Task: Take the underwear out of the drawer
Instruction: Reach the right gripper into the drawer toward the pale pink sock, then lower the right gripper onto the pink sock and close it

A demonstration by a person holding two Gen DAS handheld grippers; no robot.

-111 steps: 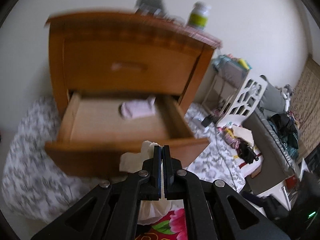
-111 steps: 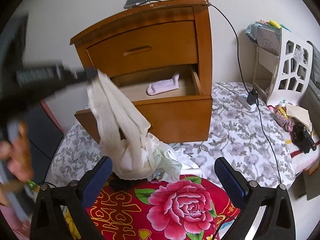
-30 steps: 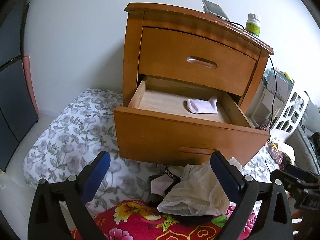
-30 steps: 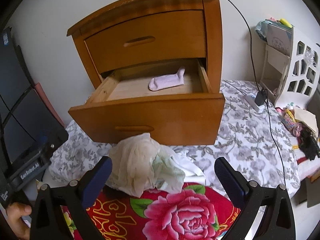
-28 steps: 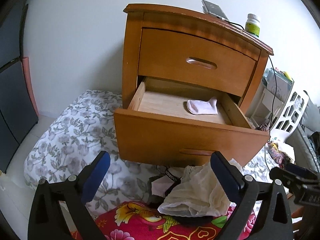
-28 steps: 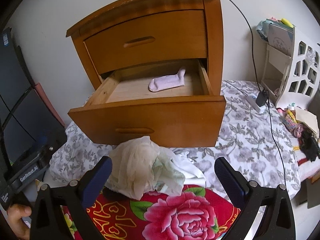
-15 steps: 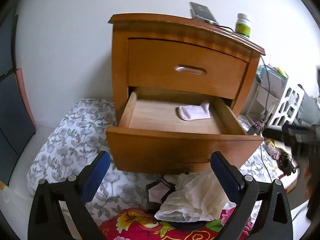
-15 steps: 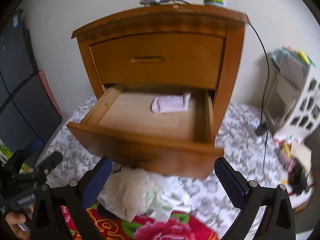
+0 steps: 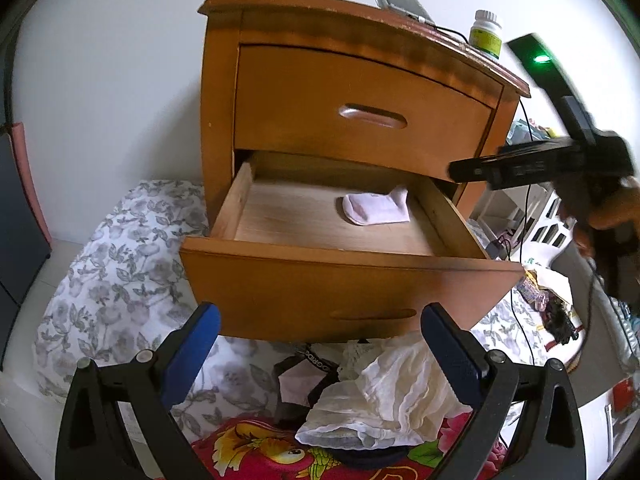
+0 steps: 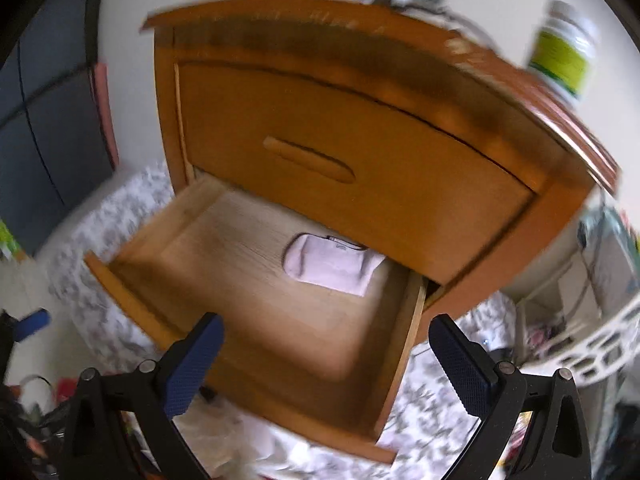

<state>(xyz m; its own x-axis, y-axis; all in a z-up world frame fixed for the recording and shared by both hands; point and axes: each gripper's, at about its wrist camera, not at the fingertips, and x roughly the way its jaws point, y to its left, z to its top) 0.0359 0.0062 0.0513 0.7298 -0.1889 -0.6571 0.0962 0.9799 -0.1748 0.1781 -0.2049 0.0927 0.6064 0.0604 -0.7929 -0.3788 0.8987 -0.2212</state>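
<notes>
A wooden nightstand has its lower drawer (image 9: 340, 292) pulled out. A small pale pink garment (image 9: 376, 210) lies alone inside it, toward the back right. My left gripper (image 9: 320, 356) is open and empty, below the drawer front. It hangs over a pile of cream and dark underwear (image 9: 384, 396) on the bed. My right gripper (image 10: 328, 364) is open and empty above the drawer (image 10: 404, 356), pointing down at the pink garment (image 10: 332, 264). In the left wrist view its black body (image 9: 532, 166) shows at the right, level with the drawer opening, held by a hand (image 9: 612, 216).
The upper drawer (image 9: 360, 116) is closed. A phone (image 9: 404, 0) and a green-labelled bottle (image 9: 486, 36) stand on the nightstand top, and a black cable (image 9: 524, 200) runs down its right side. A white cut-out shelf (image 10: 600, 344) stands to the right. A red floral blanket (image 9: 256, 452) lies under the pile.
My left gripper let go of the cream underwear, which now lies on the pile. My right gripper rose and moved forward from the bed to above the open drawer.
</notes>
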